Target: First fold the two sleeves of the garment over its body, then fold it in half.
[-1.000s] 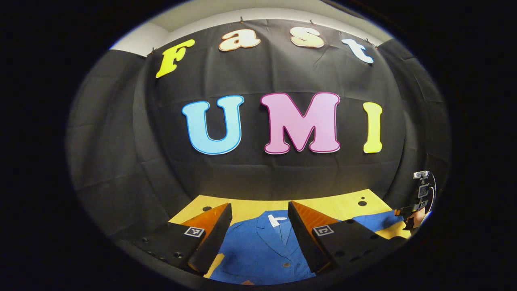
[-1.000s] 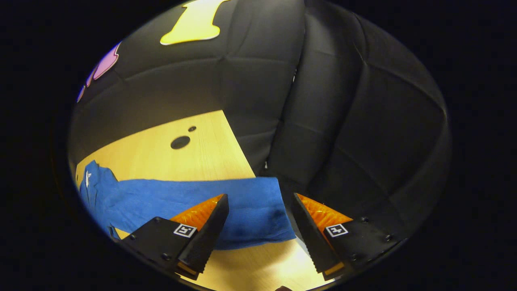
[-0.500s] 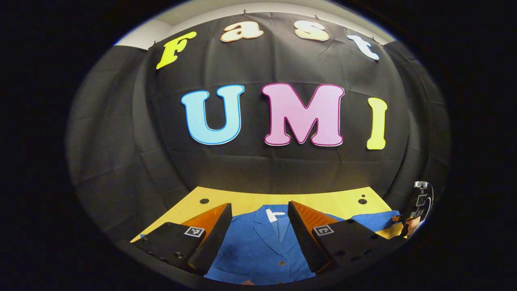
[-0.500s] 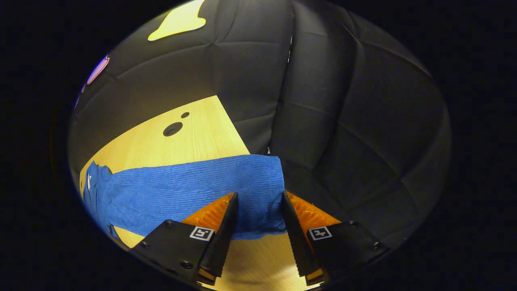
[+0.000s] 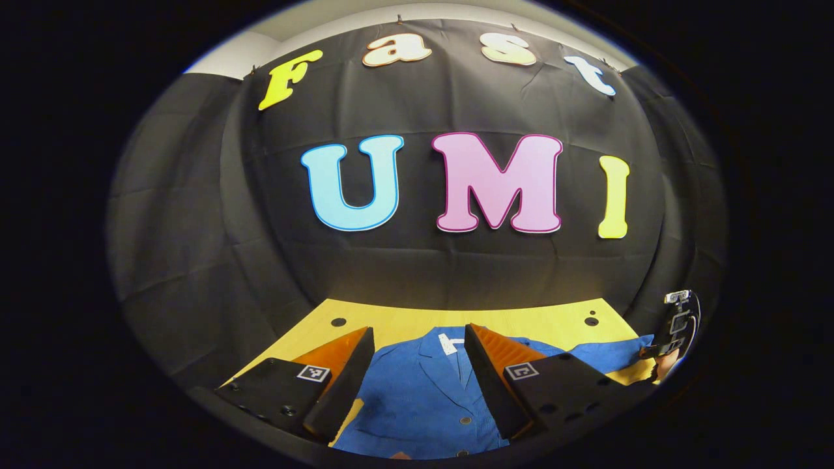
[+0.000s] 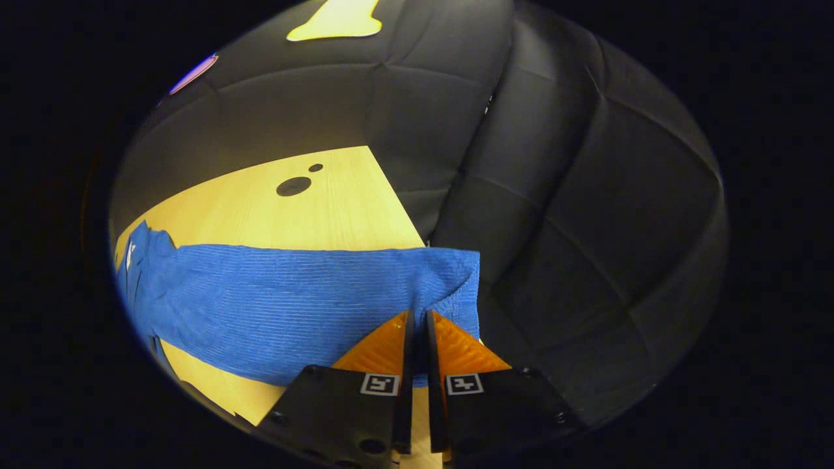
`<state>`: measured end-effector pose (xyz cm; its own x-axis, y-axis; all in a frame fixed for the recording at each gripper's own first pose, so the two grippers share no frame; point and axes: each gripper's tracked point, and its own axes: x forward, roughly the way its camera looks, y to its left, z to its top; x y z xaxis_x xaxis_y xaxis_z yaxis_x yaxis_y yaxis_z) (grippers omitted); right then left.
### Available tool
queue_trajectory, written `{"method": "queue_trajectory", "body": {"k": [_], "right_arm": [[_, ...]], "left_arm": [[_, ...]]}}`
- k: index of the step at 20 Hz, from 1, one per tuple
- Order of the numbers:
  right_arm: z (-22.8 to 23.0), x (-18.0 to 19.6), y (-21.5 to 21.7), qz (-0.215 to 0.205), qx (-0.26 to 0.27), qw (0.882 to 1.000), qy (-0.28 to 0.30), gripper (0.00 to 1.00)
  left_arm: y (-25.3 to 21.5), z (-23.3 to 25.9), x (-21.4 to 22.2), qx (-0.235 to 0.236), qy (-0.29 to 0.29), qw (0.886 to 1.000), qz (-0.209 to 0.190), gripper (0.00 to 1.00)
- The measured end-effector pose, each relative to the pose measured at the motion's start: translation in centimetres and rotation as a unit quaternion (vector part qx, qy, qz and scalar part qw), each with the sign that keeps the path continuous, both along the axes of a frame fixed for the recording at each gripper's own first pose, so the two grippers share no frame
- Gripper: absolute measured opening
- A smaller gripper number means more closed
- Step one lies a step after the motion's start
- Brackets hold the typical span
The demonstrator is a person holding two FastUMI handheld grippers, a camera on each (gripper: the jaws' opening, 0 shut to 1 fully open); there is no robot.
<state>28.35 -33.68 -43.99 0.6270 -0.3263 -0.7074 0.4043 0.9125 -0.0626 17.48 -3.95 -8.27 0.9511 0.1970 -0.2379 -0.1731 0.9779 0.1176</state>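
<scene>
Pinching the sleeve point(image 6: 293, 299) near its cuff with the right gripper point(image 6: 416, 326), jaws nearly closed on the fabric; holding the left gripper point(image 5: 417, 371) wide open, empty, above the garment point(image 5: 417, 397) lying flat on the table point(image 5: 391, 322). Probably best lifting just clear, sweeping across the body, keeping fabric untwisted.

The right gripper point(image 6: 417, 326) is pinching the cuff end of the blue sleeve point(image 6: 293, 299), which is lying across the yellow table point(image 6: 260, 221).
</scene>
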Motion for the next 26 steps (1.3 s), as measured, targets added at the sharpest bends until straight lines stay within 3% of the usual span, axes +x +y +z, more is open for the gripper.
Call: {"method": "queue_trajectory", "body": {"k": [3, 4, 8, 14, 20, 26], "right_arm": [[0.5, -0.1, 0.1, -0.022, 0.046, 0.999, -0.008, 0.12], [1.2, 0.1, 0.6, -0.027, 0.057, 0.998, -0.009, 0.01], [1.0, 0.4, 0.5, -0.011, 0.052, 0.999, -0.012, 0.01], [5.0, 0.1, 1.9, 0.013, 0.045, 0.998, -0.051, 0.01], [14.6, -2.2, 6.2, 0.049, 0.009, 0.990, -0.130, 0.01], [27.9, -4.3, 18.8, 0.127, -0.015, 0.972, -0.197, 0.01]], "left_arm": [[0.7, -0.1, -0.9, 0.001, 0.000, 1.000, 0.007, 0.80], [1.0, -0.2, -1.0, 0.000, 0.001, 1.000, 0.010, 0.80], [1.2, 0.0, -2.0, -0.001, -0.001, 1.000, 0.016, 0.80], [0.4, 0.7, -3.4, -0.002, -0.017, 1.000, 0.008, 0.80], [0.4, 1.0, -5.7, -0.025, -0.032, 0.999, -0.030, 0.80], [6.4, 1.5, -7.5, -0.048, -0.043, 0.997, -0.050, 0.80]]}}
